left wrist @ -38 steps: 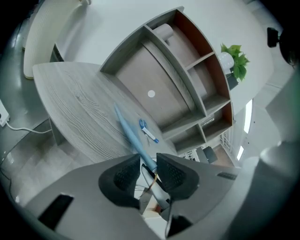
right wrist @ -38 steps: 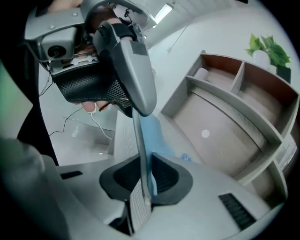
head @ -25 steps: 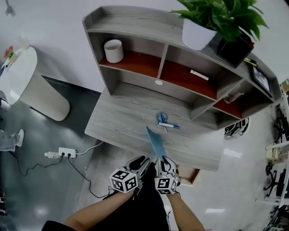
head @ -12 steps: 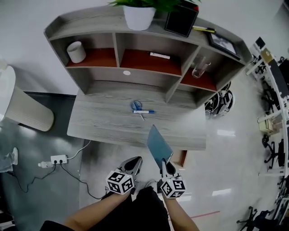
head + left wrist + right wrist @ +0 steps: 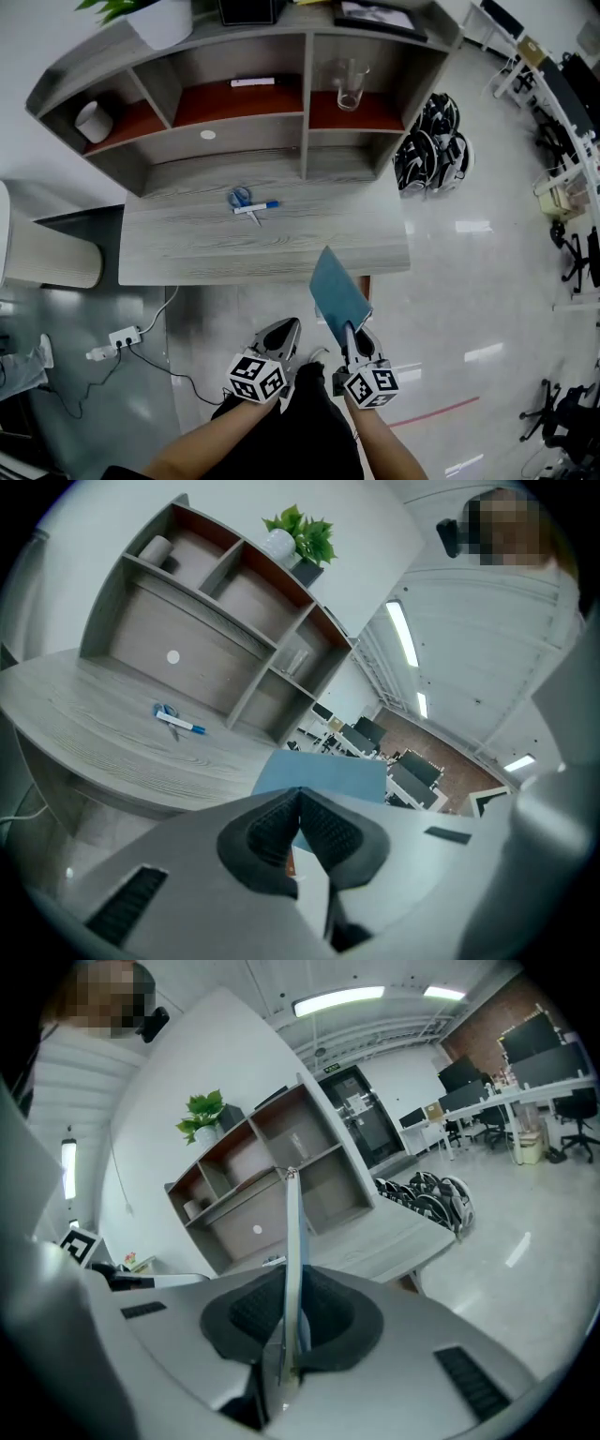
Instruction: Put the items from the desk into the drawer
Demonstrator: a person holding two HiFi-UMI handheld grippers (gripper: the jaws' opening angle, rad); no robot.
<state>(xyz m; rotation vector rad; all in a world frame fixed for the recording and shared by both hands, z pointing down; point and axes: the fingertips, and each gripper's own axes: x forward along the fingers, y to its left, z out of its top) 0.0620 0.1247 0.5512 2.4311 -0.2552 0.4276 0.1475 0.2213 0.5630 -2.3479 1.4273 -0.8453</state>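
Observation:
A blue notebook (image 5: pixel 339 295) stands tilted in front of the grey desk (image 5: pixel 309 248), with my right gripper (image 5: pixel 354 337) shut on its lower end. In the right gripper view the notebook (image 5: pixel 292 1241) shows edge-on between the pads. My left gripper (image 5: pixel 279 336) is beside it to the left, shut and empty; its view shows the notebook (image 5: pixel 323 772) just past the closed jaws (image 5: pixel 299 797). Blue-handled scissors (image 5: pixel 240 198) and a pen (image 5: pixel 256 207) lie together on the desk's middle. A brown sliver (image 5: pixel 367 280) shows under the desk's front edge; I cannot tell whether it is the drawer.
The hutch (image 5: pixel 305 66) on the desk holds a glass (image 5: pixel 349 84), a white cup (image 5: pixel 94 120) and a small white item (image 5: pixel 253 82). Black helmets (image 5: pixel 429 150) lie on the floor to the right. A power strip (image 5: pixel 120 338) and a white round stand (image 5: pixel 42 262) are at left.
The view has swung so the desk sits further left and up. Both grippers stay close together below the desk front, the right one still holding the notebook.

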